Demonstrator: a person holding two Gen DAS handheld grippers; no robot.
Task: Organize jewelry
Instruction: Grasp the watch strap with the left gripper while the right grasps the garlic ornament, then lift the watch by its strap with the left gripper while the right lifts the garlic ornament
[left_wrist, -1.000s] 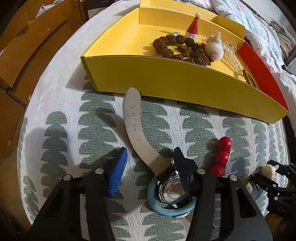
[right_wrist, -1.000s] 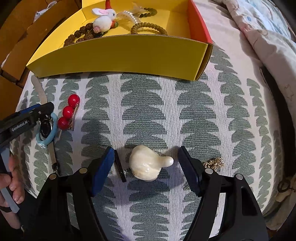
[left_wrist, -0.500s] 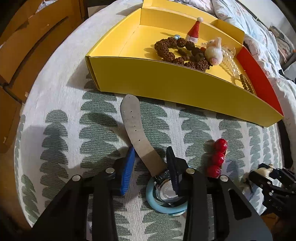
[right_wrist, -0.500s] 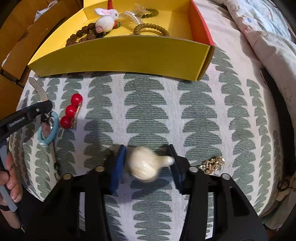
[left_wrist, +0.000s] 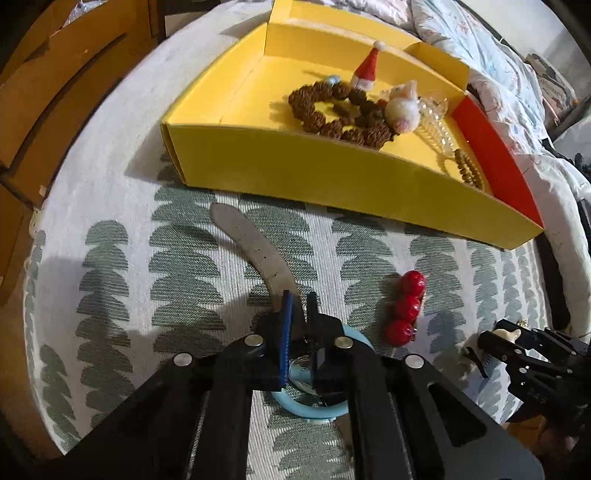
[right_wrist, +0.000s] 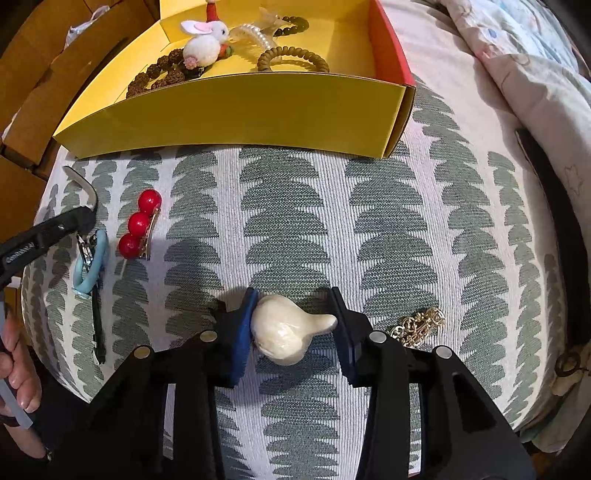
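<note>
Cream pearly gourd-shaped clip (right_wrist: 286, 332) lies crosswise between your right hand-held gripper (right_wrist: 293, 326), closing onto it; your left hand-held gripper (left_wrist: 300, 314) is clamped on the grey watch strap (left_wrist: 255, 247).

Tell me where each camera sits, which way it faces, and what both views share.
Left wrist: on the left gripper, looking steeply down past its fingers, shut on the watch strap; right gripper at the right edge.
Right wrist: on the right gripper, looking down at the cream clip between its closing jaws, pads touching; a hand at the left.
Shared: yellow box, red clip, watch, patterned cloth.
</note>
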